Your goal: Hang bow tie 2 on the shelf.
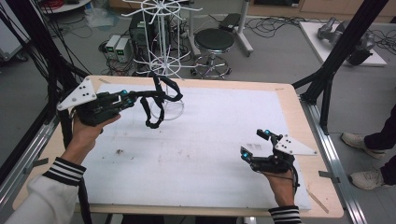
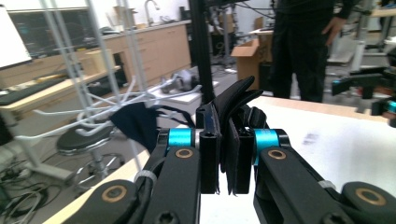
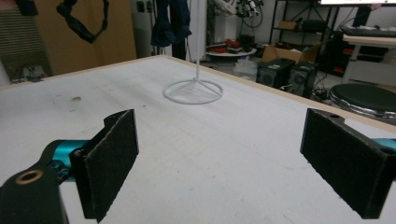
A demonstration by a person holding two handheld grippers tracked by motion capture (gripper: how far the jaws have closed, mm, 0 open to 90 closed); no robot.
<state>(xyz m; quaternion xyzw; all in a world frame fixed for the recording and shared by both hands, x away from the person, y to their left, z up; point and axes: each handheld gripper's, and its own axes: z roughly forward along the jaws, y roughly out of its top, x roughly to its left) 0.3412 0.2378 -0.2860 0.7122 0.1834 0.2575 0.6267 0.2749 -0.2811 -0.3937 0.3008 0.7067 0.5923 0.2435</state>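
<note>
White table padding [image 1: 196, 154] lies bare; left gripper [image 1: 132, 99] clamps a black strap [image 1: 156, 105] beside the far wire rack [image 1: 161, 46], not yet hung; right gripper [image 1: 254, 144] gapes empty.

The high view is evenly lit by diffuse overhead light; only faint, soft shadows are cast on the white bench [image 1: 201, 140] cover, and no glare is seen. Straight lines are bowed slightly towards the corners, and fine detail is softened. In the left gripper view, the lower frame is taken up by dark, underexposed black parts, while the background in the upper left is smeared and hazy. In the right gripper view, the near pads at the lower corners are rendered soft, and the far room in the upper right is shown dim.
</note>
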